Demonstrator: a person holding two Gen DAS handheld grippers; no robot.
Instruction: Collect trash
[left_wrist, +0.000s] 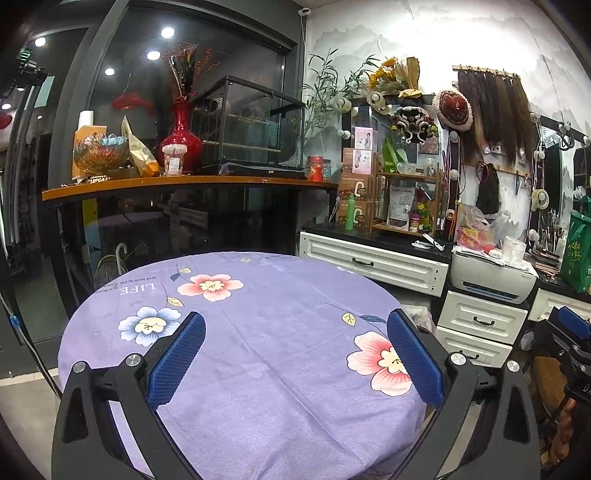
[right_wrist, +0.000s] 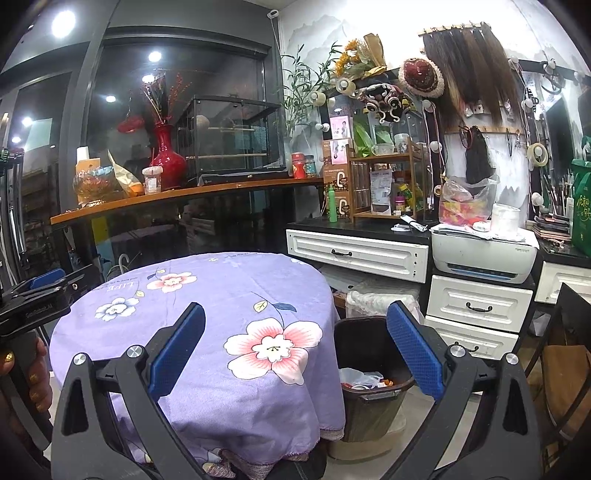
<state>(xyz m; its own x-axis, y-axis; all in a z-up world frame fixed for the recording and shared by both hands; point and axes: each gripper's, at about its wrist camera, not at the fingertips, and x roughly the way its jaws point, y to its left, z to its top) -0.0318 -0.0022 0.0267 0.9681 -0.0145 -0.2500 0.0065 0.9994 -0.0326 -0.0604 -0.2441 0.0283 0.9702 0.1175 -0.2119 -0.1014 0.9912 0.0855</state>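
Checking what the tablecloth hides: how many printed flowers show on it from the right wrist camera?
3 full ones: a large pink flower near the front, a blue flower left, a pink flower farther back. Partial prints at the edges may be more.

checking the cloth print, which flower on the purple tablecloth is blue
The blue-petalled flower with a cream centre, near the left edge of the purple floral tablecloth; the other large flowers are pink.

Round ceiling lights (left_wrist: 167, 32) reflect as hot white spots in the dark glass wall (left_wrist: 207, 92), while the painted wall (left_wrist: 480, 33) at upper right is washed out by glare. Light on the purple tablecloth (left_wrist: 258, 332) is even and soft, with only faint shadows. Fisheye distortion bows the wooden shelf (right_wrist: 184, 195) and the frame edges, and black vignetting fills the corners. Focus is sharp throughout.
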